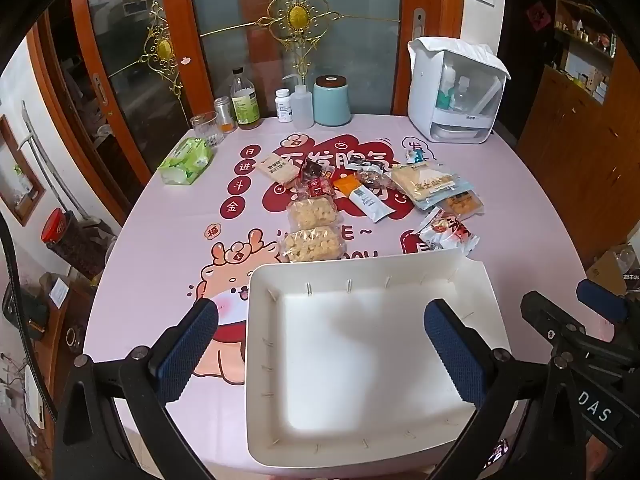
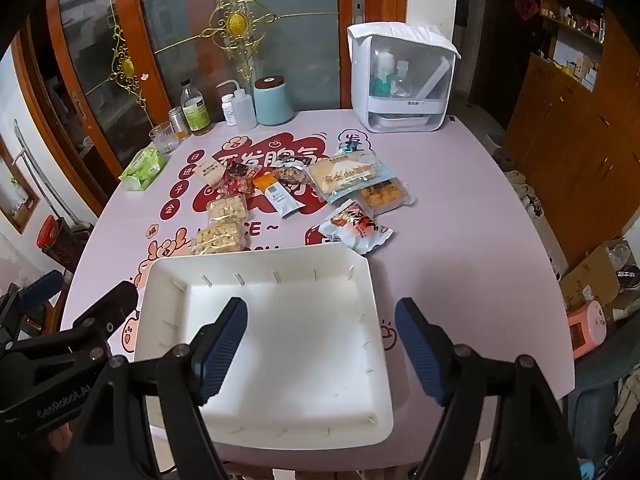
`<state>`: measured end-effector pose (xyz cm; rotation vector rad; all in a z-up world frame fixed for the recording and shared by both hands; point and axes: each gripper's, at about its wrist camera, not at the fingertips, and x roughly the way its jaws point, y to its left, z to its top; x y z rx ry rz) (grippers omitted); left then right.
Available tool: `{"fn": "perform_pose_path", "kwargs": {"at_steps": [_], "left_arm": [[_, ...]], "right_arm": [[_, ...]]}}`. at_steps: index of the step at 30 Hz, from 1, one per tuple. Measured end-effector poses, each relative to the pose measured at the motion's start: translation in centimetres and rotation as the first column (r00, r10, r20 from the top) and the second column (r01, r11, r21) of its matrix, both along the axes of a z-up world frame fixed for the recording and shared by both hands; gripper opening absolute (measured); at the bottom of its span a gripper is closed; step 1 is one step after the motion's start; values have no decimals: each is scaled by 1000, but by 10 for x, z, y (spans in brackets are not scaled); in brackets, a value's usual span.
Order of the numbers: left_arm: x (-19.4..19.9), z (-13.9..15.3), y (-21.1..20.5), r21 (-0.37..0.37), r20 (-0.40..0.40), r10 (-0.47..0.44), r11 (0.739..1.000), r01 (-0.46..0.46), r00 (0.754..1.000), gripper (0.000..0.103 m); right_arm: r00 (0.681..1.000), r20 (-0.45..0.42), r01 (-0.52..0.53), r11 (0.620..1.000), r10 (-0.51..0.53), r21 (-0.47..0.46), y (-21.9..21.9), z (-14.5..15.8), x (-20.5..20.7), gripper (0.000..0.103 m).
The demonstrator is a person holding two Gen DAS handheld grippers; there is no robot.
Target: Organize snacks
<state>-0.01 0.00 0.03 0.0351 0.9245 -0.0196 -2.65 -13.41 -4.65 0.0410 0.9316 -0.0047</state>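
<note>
White tray [image 1: 260, 360] lies flat — long axis toward snack packets [image 1: 312, 216].

Snacks [image 1: 360, 196] behind tray [image 1: 256, 320] (on table [image 1: 160, 248])

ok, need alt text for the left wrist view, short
An empty white tray sits on a pink printed table between the open left gripper's blue-padded fingers. Beyond it lie scattered snack packets, untouched; the right gripper shows at the right edge.
</note>
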Motion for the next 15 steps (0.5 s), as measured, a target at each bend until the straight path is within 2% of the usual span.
{"fn": "perform_pose_path", "kwargs": {"at_steps": [15], "left_arm": [[-5, -5, 1, -5, -5, -10, 1000, 10, 1000, 102]], "right_arm": [[1000, -4, 2, 1000, -2, 6, 0, -5, -3, 77]]}}
